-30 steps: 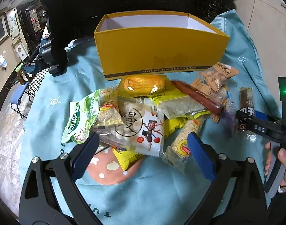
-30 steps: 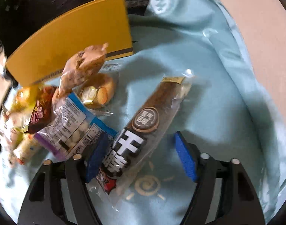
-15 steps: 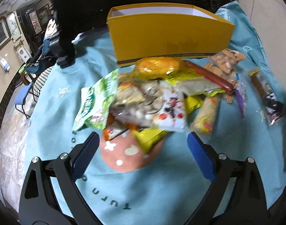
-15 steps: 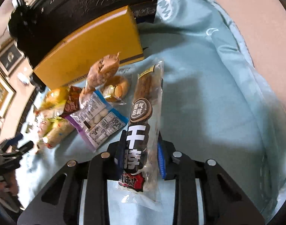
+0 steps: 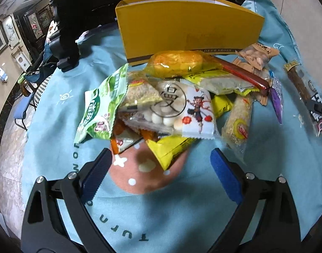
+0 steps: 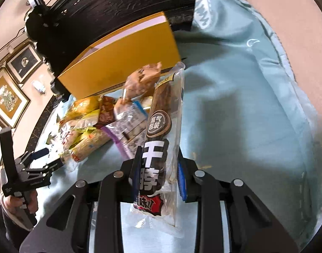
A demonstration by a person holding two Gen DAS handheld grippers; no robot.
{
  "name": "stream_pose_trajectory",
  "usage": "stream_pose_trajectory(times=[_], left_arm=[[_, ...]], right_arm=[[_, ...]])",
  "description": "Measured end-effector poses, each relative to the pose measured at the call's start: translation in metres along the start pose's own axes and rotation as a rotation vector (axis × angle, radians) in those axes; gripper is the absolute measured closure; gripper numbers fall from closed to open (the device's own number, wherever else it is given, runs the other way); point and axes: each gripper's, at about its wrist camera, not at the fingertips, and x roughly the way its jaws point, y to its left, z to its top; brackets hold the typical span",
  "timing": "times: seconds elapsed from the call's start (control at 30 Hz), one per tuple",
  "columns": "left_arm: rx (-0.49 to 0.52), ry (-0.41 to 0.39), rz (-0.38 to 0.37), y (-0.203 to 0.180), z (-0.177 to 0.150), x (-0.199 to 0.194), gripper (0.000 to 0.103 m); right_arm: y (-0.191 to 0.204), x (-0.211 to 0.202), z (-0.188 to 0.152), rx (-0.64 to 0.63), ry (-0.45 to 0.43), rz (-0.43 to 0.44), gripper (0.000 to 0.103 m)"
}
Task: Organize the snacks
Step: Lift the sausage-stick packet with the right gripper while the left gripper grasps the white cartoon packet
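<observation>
My right gripper (image 6: 158,168) is shut on a long brown snack stick in a clear wrapper (image 6: 161,130), lifted off the blue cloth; the same stick (image 5: 302,88) shows at the right edge of the left wrist view. A yellow cardboard box (image 5: 188,31) stands open at the back of the table, also seen as the yellow box (image 6: 123,61) in the right wrist view. A heap of snack packets (image 5: 177,103) lies in front of it: a green bag (image 5: 97,109), a white cartoon packet (image 5: 190,111), an orange cake (image 5: 177,62). My left gripper (image 5: 158,168) hangs open just short of the heap, holding nothing.
A light blue cloth (image 5: 55,130) with a pink mushroom print (image 5: 144,172) covers the table. Dark carved furniture (image 6: 123,6) rises behind the box. The cloth's right edge (image 6: 287,67) drops to a tiled floor. A person's hand (image 6: 11,204) grips the left tool.
My right gripper has closed on the brown snack stick and lifted it, tilting it upright. The left gripper has sunk a little and drawn back, staying open.
</observation>
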Motion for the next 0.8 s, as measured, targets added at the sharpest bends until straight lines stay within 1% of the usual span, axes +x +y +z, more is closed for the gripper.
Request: stream_pose_trajectory(times=[0.2, 0.27, 0.33, 0.43, 0.5, 0.6, 0.8], left_arm=[[-0.001, -0.027, -0.017, 0.006, 0.007, -0.015, 0.007], [-0.005, -0.051, -0.032, 0.006, 0.012, -0.022, 0.007], [-0.015, -0.056, -0.042, 0.005, 0.02, -0.023, 0.007], [-0.006, -0.049, -0.031, -0.003, 0.032, -0.015, 0.007], [-0.009, -0.048, -0.038, -0.008, 0.039, -0.011, 0.007], [-0.007, -0.015, -0.048, -0.016, 0.046, 0.002, 0.007], [0.024, 0.016, -0.004, -0.025, 0.051, 0.03, 0.007]], right_arm=[[0.005, 0.002, -0.001, -0.015, 0.007, 0.014, 0.073], [0.007, 0.002, 0.0, -0.017, 0.006, 0.023, 0.073], [0.008, 0.003, 0.0, -0.022, 0.008, 0.03, 0.073], [0.009, 0.003, 0.0, -0.025, 0.01, 0.036, 0.073], [0.009, 0.001, 0.001, -0.028, 0.008, 0.039, 0.073], [0.007, 0.001, 0.002, -0.029, 0.008, 0.045, 0.073], [0.005, 0.005, 0.004, -0.026, 0.012, 0.057, 0.073]])
